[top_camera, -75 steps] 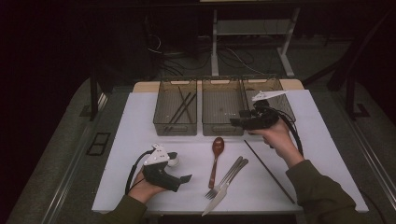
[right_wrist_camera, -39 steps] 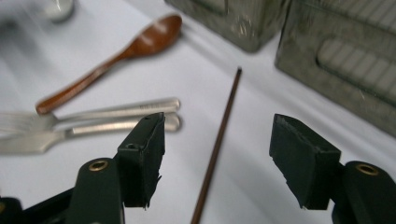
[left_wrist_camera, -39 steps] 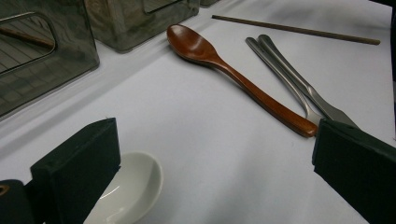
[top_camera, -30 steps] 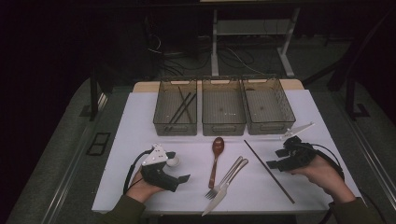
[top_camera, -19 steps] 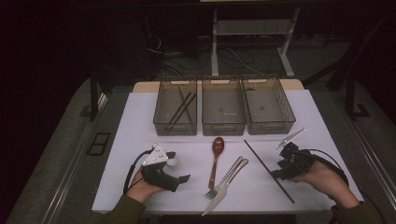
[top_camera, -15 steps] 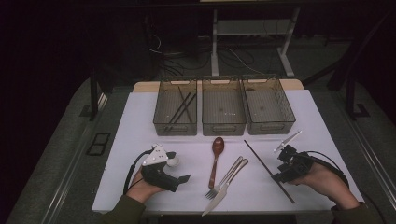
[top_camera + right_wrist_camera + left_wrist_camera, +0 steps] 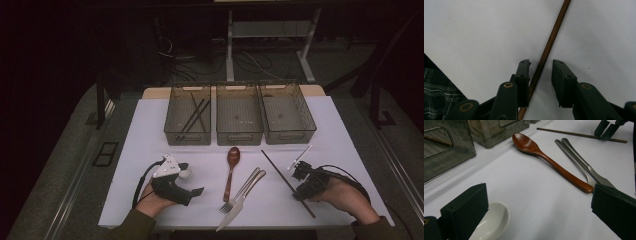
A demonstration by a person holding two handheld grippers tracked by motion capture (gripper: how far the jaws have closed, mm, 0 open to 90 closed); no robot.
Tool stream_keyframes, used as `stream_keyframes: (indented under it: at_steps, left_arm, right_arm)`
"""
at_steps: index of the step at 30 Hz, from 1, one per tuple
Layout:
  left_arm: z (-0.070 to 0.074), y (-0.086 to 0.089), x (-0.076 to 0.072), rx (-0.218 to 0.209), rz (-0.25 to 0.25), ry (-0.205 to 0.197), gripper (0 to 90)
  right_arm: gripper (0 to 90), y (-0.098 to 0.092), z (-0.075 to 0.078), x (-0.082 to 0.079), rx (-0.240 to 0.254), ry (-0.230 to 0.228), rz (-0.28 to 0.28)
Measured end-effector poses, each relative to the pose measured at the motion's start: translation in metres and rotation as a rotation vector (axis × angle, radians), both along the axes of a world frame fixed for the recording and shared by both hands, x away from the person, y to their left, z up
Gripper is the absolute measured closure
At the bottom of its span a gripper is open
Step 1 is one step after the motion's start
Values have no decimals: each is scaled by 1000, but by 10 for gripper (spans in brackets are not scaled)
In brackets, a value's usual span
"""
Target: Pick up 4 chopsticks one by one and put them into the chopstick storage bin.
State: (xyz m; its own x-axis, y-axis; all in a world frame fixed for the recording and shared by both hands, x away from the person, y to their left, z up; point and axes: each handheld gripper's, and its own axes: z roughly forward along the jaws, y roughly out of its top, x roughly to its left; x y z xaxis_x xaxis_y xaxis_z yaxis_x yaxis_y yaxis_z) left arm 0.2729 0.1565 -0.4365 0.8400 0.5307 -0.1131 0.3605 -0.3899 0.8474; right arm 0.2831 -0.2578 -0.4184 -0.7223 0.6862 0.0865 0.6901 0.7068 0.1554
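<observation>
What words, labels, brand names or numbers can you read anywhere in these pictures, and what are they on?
None: no readable text on the three bins, the wooden spoon, the fork, the knife, the chopstick, either gripper, or the white table cover.
Pale tabs on the bins' far rims: too small to tell whether they carry print.

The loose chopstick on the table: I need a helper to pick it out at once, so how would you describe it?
On the white table, in front of three grey bins, cutlery lies in a row. The chopstick is farthest right, a thin dark brown stick lying diagonally between the right gripper jaws. Unlike the wooden spoon, fork and knife, it has no bowl, tines or blade.
</observation>
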Motion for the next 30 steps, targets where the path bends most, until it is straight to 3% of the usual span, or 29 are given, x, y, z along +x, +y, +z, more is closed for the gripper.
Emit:
stream_keyframes:
  at_steps: [16,27,30]
  left_arm:
    - [0,0,0,5,-1,3,0]
    - [0,0,0,3,-1,3,0]
    - [0,0,0,2,-1,3,0]
  right_arm:
    - [816,4,0,1,-65,-13,-2]
    - [845,0,0,2,-45,-9,-13]
    - [846,-4,1,3,-38,-32,-21]
